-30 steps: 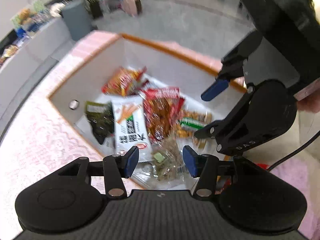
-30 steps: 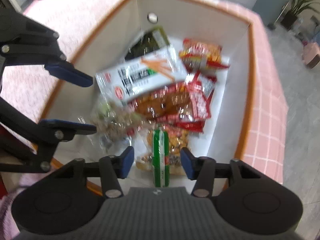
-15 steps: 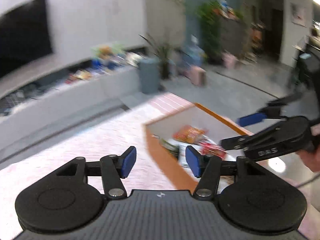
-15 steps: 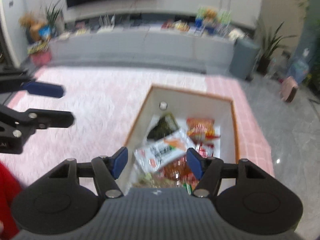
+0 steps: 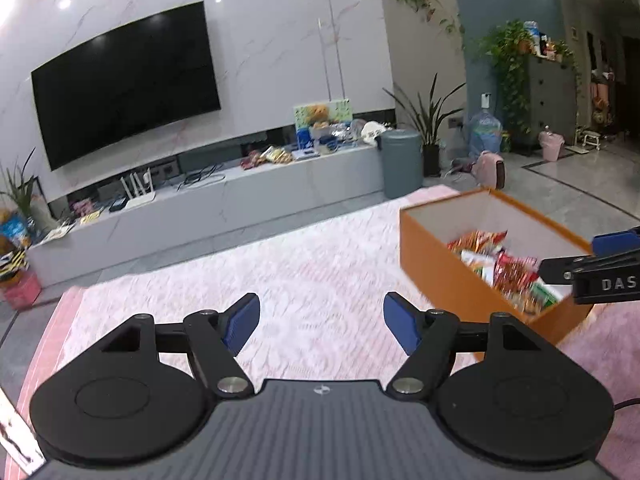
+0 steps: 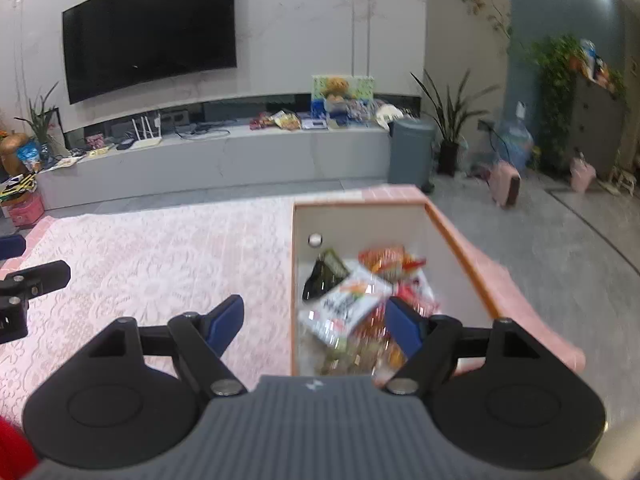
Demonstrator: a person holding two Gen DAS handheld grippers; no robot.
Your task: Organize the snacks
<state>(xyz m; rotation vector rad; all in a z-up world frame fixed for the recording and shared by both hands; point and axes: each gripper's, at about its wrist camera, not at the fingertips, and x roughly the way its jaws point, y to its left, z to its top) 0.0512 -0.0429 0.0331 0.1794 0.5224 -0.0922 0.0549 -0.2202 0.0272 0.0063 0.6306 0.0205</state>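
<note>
- Left wrist view: we see our left gripper (image 5: 321,324) spread wide above the pink lace tablecloth (image 5: 304,280), nothing between its blue pads; its jaws have just been opening.
- The orange box (image 5: 440,276) sits to its right, snack packets (image 5: 500,264) piled inside.
- Right wrist view: our right gripper (image 6: 314,326) is also parted and empty, its jaws just opening, poised over the box's near left edge.
- A white biscuit-stick packet (image 6: 346,306) lies on top, a dark packet (image 6: 324,274) beside it.
</note>
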